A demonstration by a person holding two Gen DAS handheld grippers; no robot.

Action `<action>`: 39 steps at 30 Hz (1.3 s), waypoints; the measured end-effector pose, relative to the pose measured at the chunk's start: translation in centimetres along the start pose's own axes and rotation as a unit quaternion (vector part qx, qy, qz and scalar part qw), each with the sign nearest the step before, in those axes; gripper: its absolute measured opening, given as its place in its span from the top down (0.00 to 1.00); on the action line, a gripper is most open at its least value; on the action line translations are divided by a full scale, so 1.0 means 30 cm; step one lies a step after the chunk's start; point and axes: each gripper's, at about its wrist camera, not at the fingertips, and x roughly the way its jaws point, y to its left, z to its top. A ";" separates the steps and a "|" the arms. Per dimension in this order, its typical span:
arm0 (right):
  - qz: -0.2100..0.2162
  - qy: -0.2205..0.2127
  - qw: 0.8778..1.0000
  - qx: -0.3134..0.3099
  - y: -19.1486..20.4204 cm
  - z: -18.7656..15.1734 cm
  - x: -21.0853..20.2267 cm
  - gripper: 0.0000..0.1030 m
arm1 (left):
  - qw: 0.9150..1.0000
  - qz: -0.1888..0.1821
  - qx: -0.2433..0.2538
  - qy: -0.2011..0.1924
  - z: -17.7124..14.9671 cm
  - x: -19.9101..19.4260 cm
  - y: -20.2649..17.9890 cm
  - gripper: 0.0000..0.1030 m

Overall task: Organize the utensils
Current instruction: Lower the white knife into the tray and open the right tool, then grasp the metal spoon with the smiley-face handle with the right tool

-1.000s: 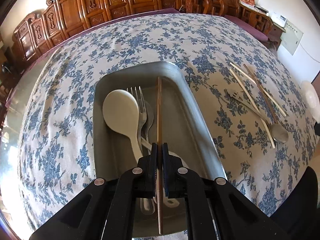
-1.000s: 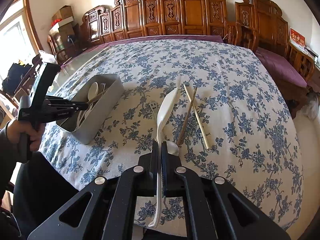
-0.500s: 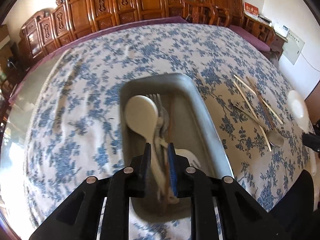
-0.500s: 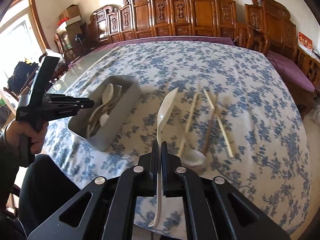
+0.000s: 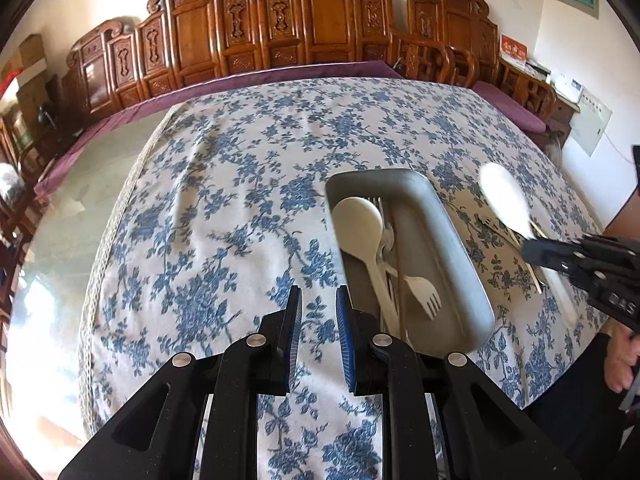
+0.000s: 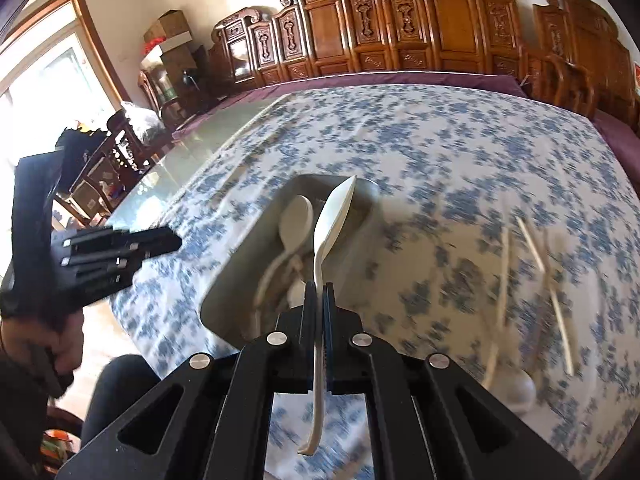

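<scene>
A grey tray [image 5: 448,224] on the floral tablecloth holds a cream spoon [image 5: 358,224], a cream fork [image 5: 424,294], metal cutlery and a brown chopstick. My left gripper [image 5: 318,300] is open and empty, just left of the tray, over the cloth. My right gripper [image 6: 319,294] is shut on a white spoon [image 6: 334,216] and holds it above the tray [image 6: 236,276], bowl pointing away. The same white spoon [image 5: 506,202] shows in the left wrist view, right of the tray. Several chopsticks [image 6: 530,248] and a spoon [image 6: 520,394] lie on the cloth to the right, blurred.
Carved wooden chairs [image 5: 320,28] line the far side of the table. A bare glass strip [image 5: 76,208] runs along the table's left side. The person's lap is at the near edge.
My left gripper let go of the brown chopstick into the tray, opened and moved left off the tray. My right gripper carried the white spoon left, from over the cloth to above the tray.
</scene>
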 end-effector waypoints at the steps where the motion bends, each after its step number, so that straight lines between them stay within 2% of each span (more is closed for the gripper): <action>1: 0.000 0.003 1.000 -0.004 0.017 0.014 0.019 0.96 | 1.000 -0.003 -0.005 0.000 -0.011 -0.005 0.011 0.84; 7: -0.010 0.022 0.999 -0.023 0.089 0.060 0.125 0.96 | 1.000 -0.008 -0.017 -0.006 -0.052 -0.025 0.056 0.84; 17: -0.040 0.043 0.998 -0.022 0.109 0.074 0.271 0.96 | 1.000 0.000 -0.025 -0.001 -0.075 -0.005 0.099 0.84; 26: -0.037 0.041 0.998 -0.012 0.090 0.072 0.282 0.95 | 1.000 -0.006 -0.018 0.004 -0.082 0.007 0.080 0.84; 30: -0.037 0.029 0.999 -0.017 0.087 0.074 0.239 0.95 | 1.000 -0.010 -0.010 0.003 -0.085 0.002 0.059 0.84; 33: -0.038 0.013 0.999 -0.020 0.060 0.065 0.172 0.95 | 1.000 -0.013 -0.005 -0.001 -0.084 -0.009 0.038 0.80; 39: -0.074 -0.002 0.996 -0.041 -0.081 -0.007 0.019 0.95 | 1.000 -0.019 0.012 -0.009 -0.083 -0.036 -0.032 0.55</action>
